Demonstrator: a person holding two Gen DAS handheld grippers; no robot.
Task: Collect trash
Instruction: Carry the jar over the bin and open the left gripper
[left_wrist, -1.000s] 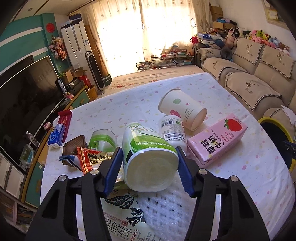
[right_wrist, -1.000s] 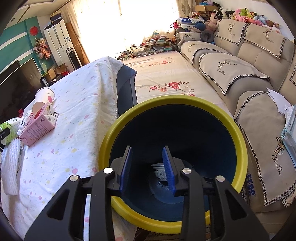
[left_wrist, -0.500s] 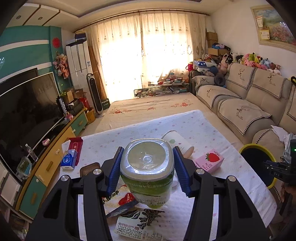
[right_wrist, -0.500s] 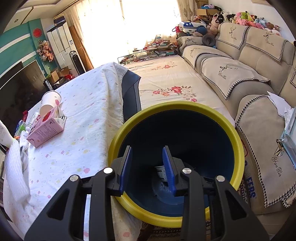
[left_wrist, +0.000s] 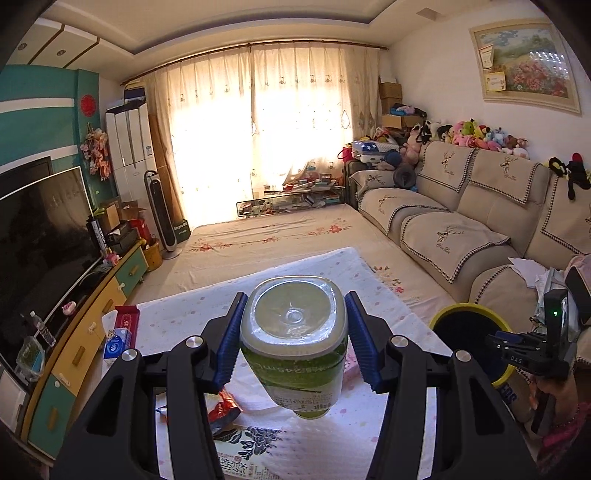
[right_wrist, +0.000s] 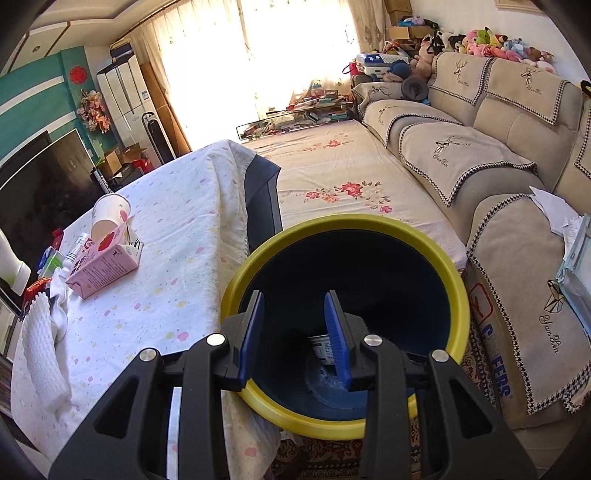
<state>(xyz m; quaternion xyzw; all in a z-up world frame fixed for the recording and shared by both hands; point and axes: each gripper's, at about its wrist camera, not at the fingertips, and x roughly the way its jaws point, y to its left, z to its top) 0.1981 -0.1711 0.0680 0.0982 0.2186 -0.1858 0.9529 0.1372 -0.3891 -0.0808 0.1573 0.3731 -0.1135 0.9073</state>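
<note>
Counted across both views: one clear plastic bottle with a green label (left_wrist: 295, 354), one yellow-rimmed dark blue round bin (right_wrist: 347, 325), one pink strawberry milk carton (right_wrist: 105, 264), one white paper cup (right_wrist: 109, 218), one small blue-and-white carton (left_wrist: 117, 341), and two black two-finger grippers with blue pads (left_wrist: 293, 341) (right_wrist: 293, 338).

We see a table (right_wrist: 177, 206) under a spotted cloth, with a pink carton (right_wrist: 105, 264) at nine o'clock, a paper cup (right_wrist: 109, 218) behind it and white foam netting (right_wrist: 42, 350) at eight.

Glossy clear plastic bottle (left_wrist: 293, 343), matt cloth tablecloth (right_wrist: 173, 229), smooth plastic bin (right_wrist: 436, 254)
</note>
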